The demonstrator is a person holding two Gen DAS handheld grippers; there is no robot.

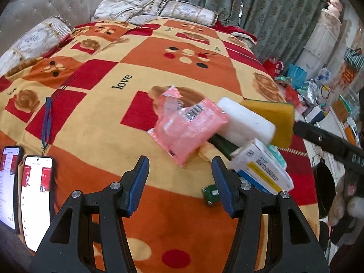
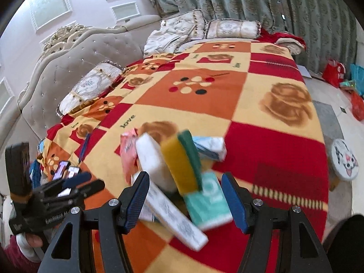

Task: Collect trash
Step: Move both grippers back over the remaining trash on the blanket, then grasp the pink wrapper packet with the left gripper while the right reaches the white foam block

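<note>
A heap of trash lies on the patterned blanket (image 1: 109, 136): a pink plastic wrapper (image 1: 186, 129), a white foam block (image 1: 248, 120), a yellow and green sponge (image 1: 275, 118), a white, blue and yellow carton (image 1: 264, 168) and a small green item (image 1: 210, 193). My left gripper (image 1: 180, 184) is open and empty, just short of the wrapper. In the right wrist view my right gripper (image 2: 185, 199) is open over the heap, with the sponge (image 2: 182, 163), foam block (image 2: 152, 159), a teal box (image 2: 208, 202) and a long white carton (image 2: 175, 220) between its fingers.
Two lit phones (image 1: 34, 195) lie at the blanket's left edge beside a blue cord (image 1: 46, 122). Pillows (image 1: 188, 11) and a tufted headboard (image 2: 68, 54) are at the far end. Bags and clutter (image 1: 304, 86) crowd the floor to the right, with a round cat stool (image 2: 344, 159).
</note>
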